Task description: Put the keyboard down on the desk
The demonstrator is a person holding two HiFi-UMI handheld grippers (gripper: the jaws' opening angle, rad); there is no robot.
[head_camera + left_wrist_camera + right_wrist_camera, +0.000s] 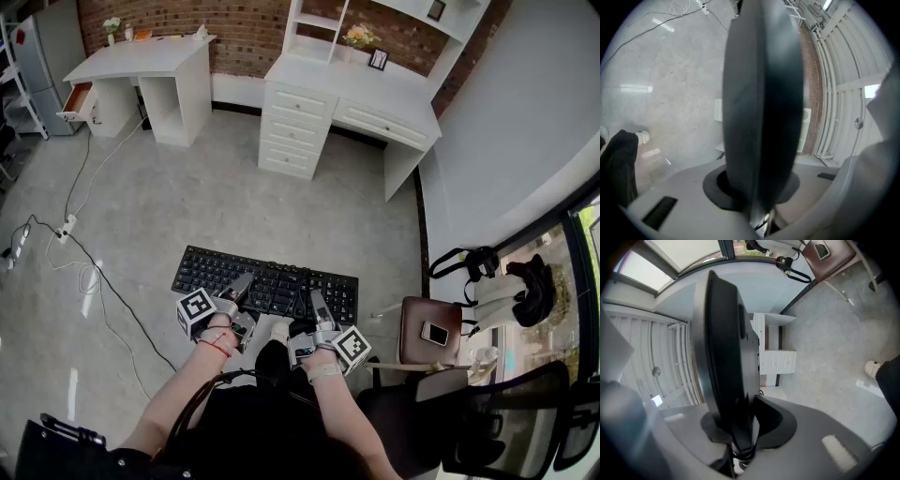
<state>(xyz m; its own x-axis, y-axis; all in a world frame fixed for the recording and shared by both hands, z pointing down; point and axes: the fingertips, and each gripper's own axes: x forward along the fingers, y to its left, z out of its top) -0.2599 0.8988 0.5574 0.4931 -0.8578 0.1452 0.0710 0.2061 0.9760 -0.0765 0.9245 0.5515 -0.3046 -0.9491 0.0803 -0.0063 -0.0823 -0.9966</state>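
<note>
Head view — left gripper and right gripper level, clamping keyboard.

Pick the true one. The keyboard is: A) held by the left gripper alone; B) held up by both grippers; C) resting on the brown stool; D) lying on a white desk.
B: the left gripper and the right gripper each clamp the near edge of the keyboard, above the floor.
</note>
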